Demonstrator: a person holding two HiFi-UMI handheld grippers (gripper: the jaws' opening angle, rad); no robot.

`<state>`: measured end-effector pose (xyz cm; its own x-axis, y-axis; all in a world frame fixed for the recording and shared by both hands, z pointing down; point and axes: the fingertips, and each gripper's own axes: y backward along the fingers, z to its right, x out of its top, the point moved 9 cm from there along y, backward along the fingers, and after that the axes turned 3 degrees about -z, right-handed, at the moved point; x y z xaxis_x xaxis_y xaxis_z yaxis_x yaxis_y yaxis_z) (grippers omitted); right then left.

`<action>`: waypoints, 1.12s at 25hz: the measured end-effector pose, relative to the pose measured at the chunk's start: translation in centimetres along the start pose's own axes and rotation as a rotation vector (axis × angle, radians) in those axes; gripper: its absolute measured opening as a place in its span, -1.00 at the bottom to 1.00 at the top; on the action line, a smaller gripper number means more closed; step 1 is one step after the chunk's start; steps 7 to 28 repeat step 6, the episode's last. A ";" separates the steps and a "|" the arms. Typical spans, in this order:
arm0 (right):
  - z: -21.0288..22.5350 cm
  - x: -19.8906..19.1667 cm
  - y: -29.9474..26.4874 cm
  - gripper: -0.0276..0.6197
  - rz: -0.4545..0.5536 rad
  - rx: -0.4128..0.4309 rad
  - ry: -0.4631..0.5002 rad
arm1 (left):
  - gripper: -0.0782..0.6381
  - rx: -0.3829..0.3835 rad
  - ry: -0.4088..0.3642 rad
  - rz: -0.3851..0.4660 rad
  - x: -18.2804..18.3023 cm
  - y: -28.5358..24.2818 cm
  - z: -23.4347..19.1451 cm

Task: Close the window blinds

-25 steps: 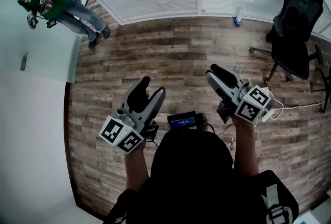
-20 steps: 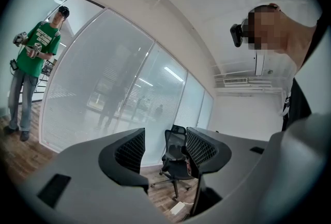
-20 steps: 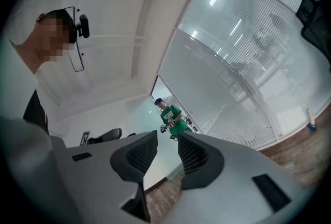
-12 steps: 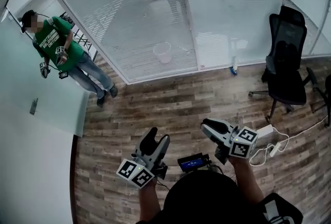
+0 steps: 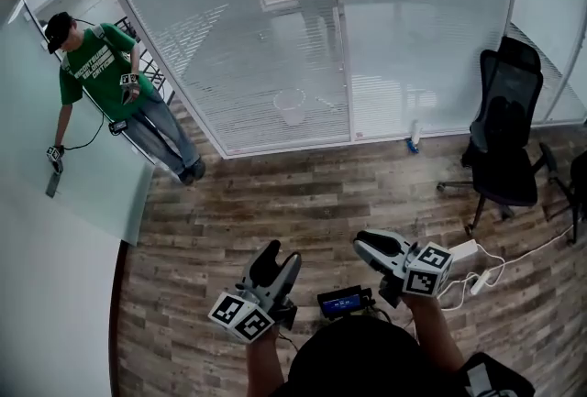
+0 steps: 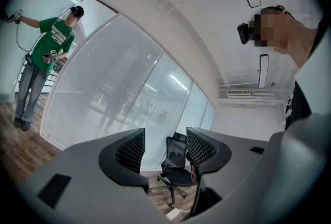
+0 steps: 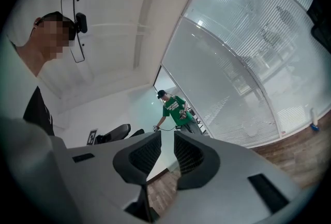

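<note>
The window blinds [image 5: 275, 47] hang behind a tall glass wall across the far side of the room, their slats showing pale and horizontal. The blinds also fill the left gripper view [image 6: 93, 99] and the right gripper view [image 7: 243, 73]. My left gripper [image 5: 278, 256] is held level over the wood floor, well short of the glass, its jaws wide apart and empty [image 6: 165, 135]. My right gripper [image 5: 371, 247] is beside it. Its jaws have just been closing and now stand a narrow gap apart with nothing between them [image 7: 166, 135].
A black office chair [image 5: 509, 138] stands at the right by the glass. A person in a green shirt [image 5: 101, 65] stands at the far left beside a white wall. A small bottle [image 5: 414, 137] sits at the foot of the glass. A white power strip with cable [image 5: 463, 253] lies near my right hand.
The head view has tipped up, showing much more of the glass wall. Both grippers sit lower in the picture. The right jaws have narrowed. The person in green has lowered an arm to the wall.
</note>
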<state>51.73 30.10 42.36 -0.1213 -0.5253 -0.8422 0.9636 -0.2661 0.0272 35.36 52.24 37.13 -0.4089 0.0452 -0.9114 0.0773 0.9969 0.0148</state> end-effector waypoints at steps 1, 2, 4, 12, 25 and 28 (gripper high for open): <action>-0.1 -0.1 -0.1 -0.65 -0.004 -0.002 -0.001 | -0.04 0.000 0.006 -0.001 -0.1 0.1 -0.1; -0.2 -0.2 -0.1 -0.65 -0.007 -0.004 -0.003 | -0.04 0.000 0.010 -0.001 -0.1 0.2 -0.2; -0.2 -0.4 -0.2 -0.65 -0.013 -0.007 -0.006 | -0.04 -0.001 0.016 -0.002 -0.2 0.3 -0.3; -0.3 -0.5 -0.3 -0.65 -0.020 -0.010 -0.007 | -0.04 -0.003 0.019 -0.002 -0.2 0.4 -0.3; -0.3 -0.5 -0.3 -0.65 -0.020 -0.010 -0.007 | -0.04 -0.003 0.019 -0.002 -0.2 0.4 -0.3; -0.3 -0.5 -0.3 -0.65 -0.020 -0.010 -0.007 | -0.04 -0.003 0.019 -0.002 -0.2 0.4 -0.3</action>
